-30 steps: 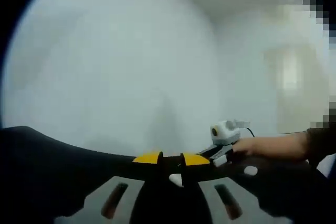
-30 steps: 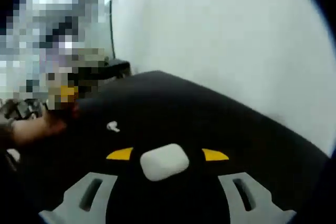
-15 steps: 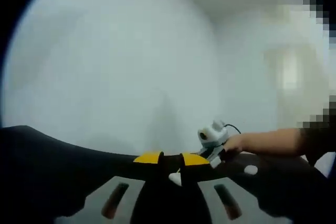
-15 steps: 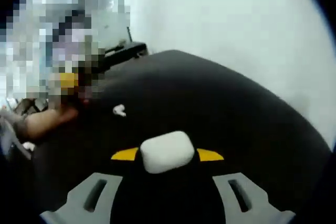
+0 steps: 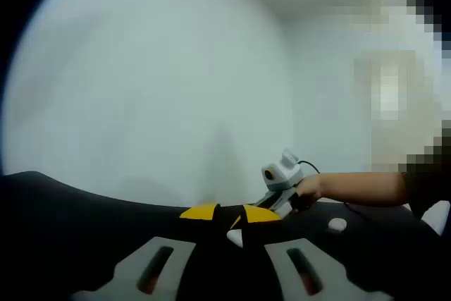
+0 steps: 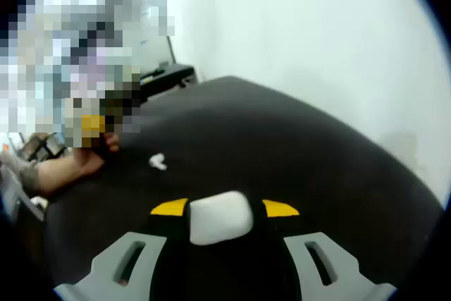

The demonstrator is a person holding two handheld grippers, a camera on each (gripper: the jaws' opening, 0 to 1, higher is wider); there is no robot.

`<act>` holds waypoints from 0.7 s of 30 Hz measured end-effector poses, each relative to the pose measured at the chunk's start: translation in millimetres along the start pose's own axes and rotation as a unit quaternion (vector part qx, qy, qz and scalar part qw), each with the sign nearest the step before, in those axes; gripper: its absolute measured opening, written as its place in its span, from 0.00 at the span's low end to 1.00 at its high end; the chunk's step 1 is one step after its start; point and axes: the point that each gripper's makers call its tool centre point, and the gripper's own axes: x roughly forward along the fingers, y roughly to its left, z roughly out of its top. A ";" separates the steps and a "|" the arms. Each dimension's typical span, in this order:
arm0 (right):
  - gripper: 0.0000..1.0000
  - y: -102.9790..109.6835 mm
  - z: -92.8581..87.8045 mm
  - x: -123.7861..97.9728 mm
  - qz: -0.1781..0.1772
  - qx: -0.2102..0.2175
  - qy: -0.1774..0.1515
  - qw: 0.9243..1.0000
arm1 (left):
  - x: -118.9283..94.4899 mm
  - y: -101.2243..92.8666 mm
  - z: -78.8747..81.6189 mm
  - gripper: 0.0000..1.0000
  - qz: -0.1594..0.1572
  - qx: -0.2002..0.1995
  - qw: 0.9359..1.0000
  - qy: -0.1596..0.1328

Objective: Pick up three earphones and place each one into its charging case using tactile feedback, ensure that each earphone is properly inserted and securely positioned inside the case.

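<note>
Low over the table [image 6: 338, 167], right gripper [image 6: 224, 209] jaws clamp the charging case [image 6: 220, 218], left gripper [image 5: 231, 213] jaws an earphone [image 5: 235, 238].

You're in a plain indoor room, maybe an office: bare white walls [image 6: 317, 47] behind a black tabletop [image 6: 282, 153]

Left gripper [image 5: 231, 215] pinching a white earphone [image 5: 235, 237], right gripper [image 6: 224, 208] clamping the white charging case [image 6: 220, 218], both low over black table [image 6: 296, 160]
</note>
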 end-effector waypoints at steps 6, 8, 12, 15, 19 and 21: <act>0.42 -3.1 -1.9 0.3 -0.016 -0.009 0.009 1.000 | -0.1 0.5 0.0 0.10 0.000 0.002 1.000 0.001; 0.42 -8.1 -0.6 -2.8 -0.025 -0.024 0.015 0.999 | -0.4 0.9 0.0 0.10 0.001 0.001 1.000 0.001; 0.41 -18.0 0.5 -14.1 -0.045 -0.071 0.026 0.996 | -0.6 2.0 0.1 0.09 0.003 -0.001 1.000 0.001; 0.33 -25.1 7.1 -29.3 -0.066 -0.098 0.013 0.993 | -0.5 2.0 -0.2 0.09 0.003 -0.001 1.000 0.001; 0.07 -35.7 17.9 -55.5 -0.096 -0.118 -0.011 0.988 | -0.2 2.7 -0.2 0.09 0.004 -0.002 1.000 0.001; 0.06 -37.5 11.7 -61.9 -0.103 -0.132 0.004 0.986 | 0.1 2.3 -0.6 0.09 0.004 0.000 1.000 0.002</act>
